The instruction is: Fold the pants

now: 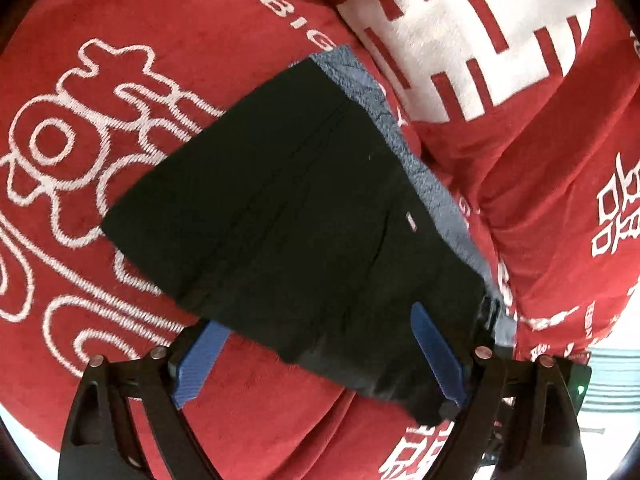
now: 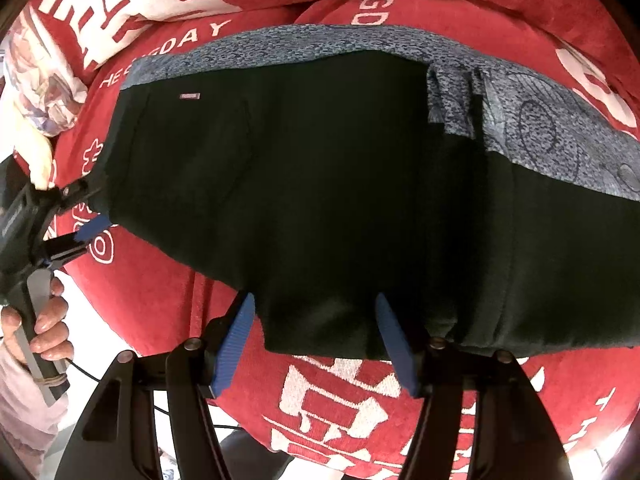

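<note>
One pair of pants (image 2: 320, 184), black with a blue-grey band, lies folded on the red blanket (image 1: 100, 40). I judge it soft, limp and light; I'd pinch its near edge. My two grippers, left (image 1: 320, 360) and right (image 2: 316, 344), gape wide, empty, straddling that edge.

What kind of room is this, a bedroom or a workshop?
Probably a bedroom or living room at home, though no walls show. The black pants lie on a soft red blanket printed with white characters, with a plump matching cushion behind. Nothing workshop-like is visible.
</note>
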A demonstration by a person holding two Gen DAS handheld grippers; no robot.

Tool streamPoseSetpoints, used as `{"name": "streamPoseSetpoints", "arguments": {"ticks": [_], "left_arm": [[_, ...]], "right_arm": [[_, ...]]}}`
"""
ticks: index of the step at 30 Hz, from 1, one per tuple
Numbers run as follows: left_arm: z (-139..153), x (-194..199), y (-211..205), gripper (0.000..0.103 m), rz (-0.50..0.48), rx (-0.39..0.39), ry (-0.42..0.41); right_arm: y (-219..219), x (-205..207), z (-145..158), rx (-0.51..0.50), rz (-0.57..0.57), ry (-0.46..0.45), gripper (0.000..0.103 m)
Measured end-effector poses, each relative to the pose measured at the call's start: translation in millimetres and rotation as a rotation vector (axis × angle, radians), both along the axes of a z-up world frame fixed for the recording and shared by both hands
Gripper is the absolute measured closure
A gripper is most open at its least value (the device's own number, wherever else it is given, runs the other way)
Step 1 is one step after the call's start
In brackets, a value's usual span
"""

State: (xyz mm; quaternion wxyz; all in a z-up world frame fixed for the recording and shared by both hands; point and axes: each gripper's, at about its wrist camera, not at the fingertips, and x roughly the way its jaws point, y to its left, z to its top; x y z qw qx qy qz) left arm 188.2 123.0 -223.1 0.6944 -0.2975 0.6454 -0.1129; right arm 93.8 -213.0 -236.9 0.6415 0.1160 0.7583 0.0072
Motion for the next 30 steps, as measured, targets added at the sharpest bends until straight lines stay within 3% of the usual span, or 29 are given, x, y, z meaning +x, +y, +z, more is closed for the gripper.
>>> {"name": "streamPoseSetpoints", "arguments": {"ticks": [7,10,13,15,16,17,18,21,26,30], "left_arm": [[3,-1,-8,0.007,0.116,-0.040,-0.033],[16,2,-11,0.006,0.133,-0.077,-0.092],[8,11,-19,0.008,0.118,-0.009,-0.075],[-3,17,-27,0.028,0.096,0.138,-0.024],[1,18,-33,0.034,0.078,0.192,-0.042],[7,19,-44,0.055,0.038,0.273,-0.069],[10,20,-53,0.062,-0.010,0.343,-0.083],[19,20,-74,0.067,-0.107,0.468,-0.150],[44,-10,-125,0.070,-0.395,0.780,-0.441],[42,-23,-140,0.070,-0.529,0.904,-0.545]], "right_arm": [[2,-1,-2,0.002,0.010,-0.010,0.035],[2,-1,-2,0.008,0.011,-0.010,0.035],[-1,-1,-2,0.020,0.008,-0.012,0.035],[-1,-1,-2,0.018,0.015,-0.010,0.035],[-1,-1,-1,0.015,0.020,-0.007,0.035],[-1,-1,0,0.010,0.023,-0.006,0.035],[0,0,2,-0.002,0.025,-0.008,0.035],[-1,9,18,-0.019,0.006,-0.055,0.035],[4,57,53,0.065,0.020,-0.152,0.035],[28,118,66,0.187,0.082,-0.173,0.034]]}}
